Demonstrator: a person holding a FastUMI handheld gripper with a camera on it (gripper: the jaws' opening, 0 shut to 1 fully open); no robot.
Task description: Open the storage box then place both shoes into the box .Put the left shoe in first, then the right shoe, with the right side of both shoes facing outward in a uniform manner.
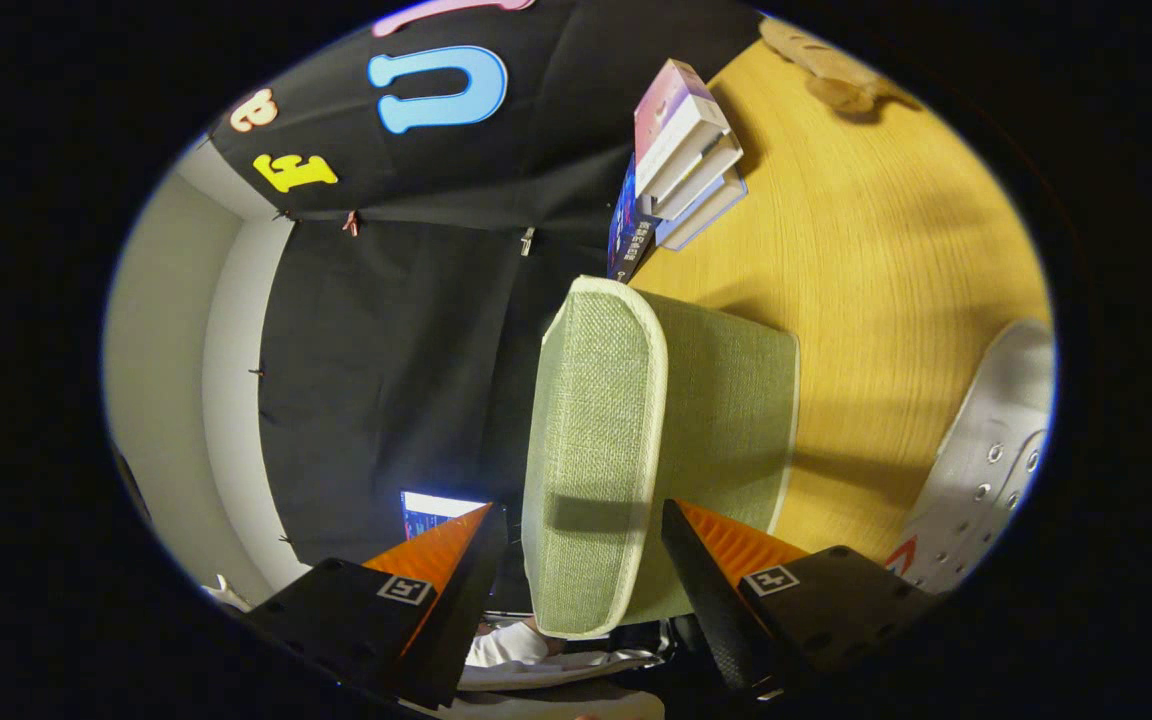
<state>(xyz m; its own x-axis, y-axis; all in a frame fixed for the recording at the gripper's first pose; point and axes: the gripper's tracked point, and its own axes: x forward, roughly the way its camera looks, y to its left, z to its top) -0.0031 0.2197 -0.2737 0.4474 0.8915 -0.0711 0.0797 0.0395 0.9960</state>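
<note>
Storage box [636,450], made of light green woven cloth with a pale trim along its edges, sat on the tabletop [866,270]. It stood right in front of the tool [576,545]. One green panel with rounded corners, which may have been the lid, reached down between the two fingers. The tool was open wide, with one finger on each side of that panel. Whether either finger touched the cloth was hard to tell, and it did not look squeezed.

The whole scene looked turned on its side, so the tabletop ran up along one side of the box. It was smooth yellow wood with fine lines in the grain. Soft shadows lay across it beside the box.

A white shoe [986,460] with metal lace holes and a small red and blue mark lay on the tabletop, near the box but apart from it, past the finger on that side.

Beyond the box, a stack of books [686,150] rested on the tabletop next to the black cloth wall [386,350]. A dark blue book [631,230] leaned beside the stack. Farther off on the wood lay a tan, lumpy thing [826,65], too blurry to name.

Past the black cloth stood a plain pale wall [166,350]. A small glowing screen [431,510] shone just behind one finger. A white sleeve [506,645] showed low between the fingers.
</note>
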